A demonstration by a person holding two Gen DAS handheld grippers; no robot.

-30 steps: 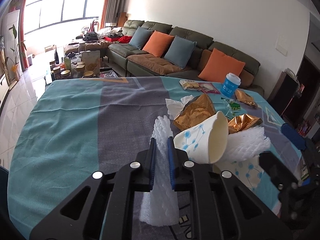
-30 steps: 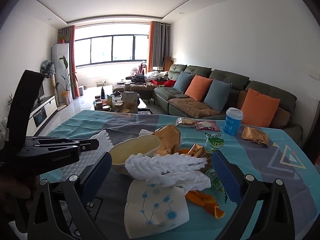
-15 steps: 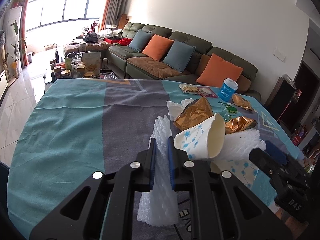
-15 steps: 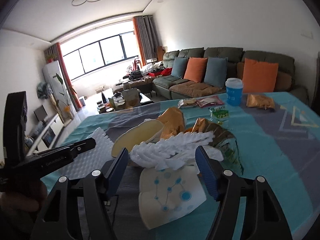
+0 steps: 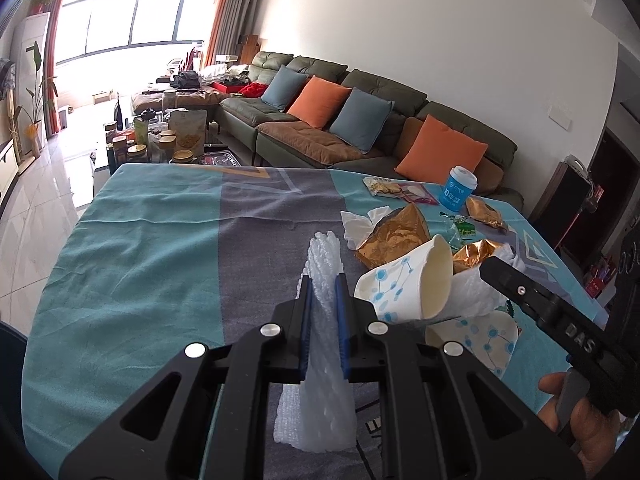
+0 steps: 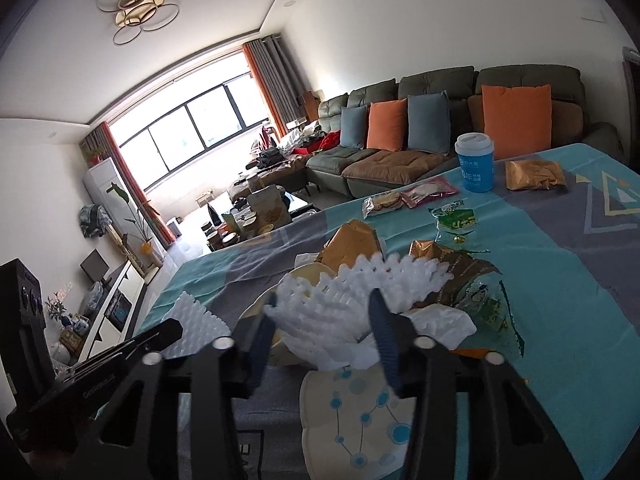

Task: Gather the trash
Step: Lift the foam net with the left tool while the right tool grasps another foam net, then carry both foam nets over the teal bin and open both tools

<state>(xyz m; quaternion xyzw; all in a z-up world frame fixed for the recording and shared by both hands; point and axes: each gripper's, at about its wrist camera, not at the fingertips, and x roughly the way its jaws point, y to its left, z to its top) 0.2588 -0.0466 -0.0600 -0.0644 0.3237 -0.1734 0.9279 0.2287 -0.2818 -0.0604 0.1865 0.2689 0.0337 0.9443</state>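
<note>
Two grippers working the trash pile on the desk.

The left gripper, at lower centre of the left wrist view, is pinching a white foam net sleeve between nearly closed blue pads, the sleeve standing upright through the jaws. The right gripper, at lower centre of the right wrist view, is closing its jaws around a second white foam net, which is lying between the pads on top of a tipped paper cup; whether the pads are pressing it yet cannot be told. Gold wrappers are lying just behind the pile.
</note>
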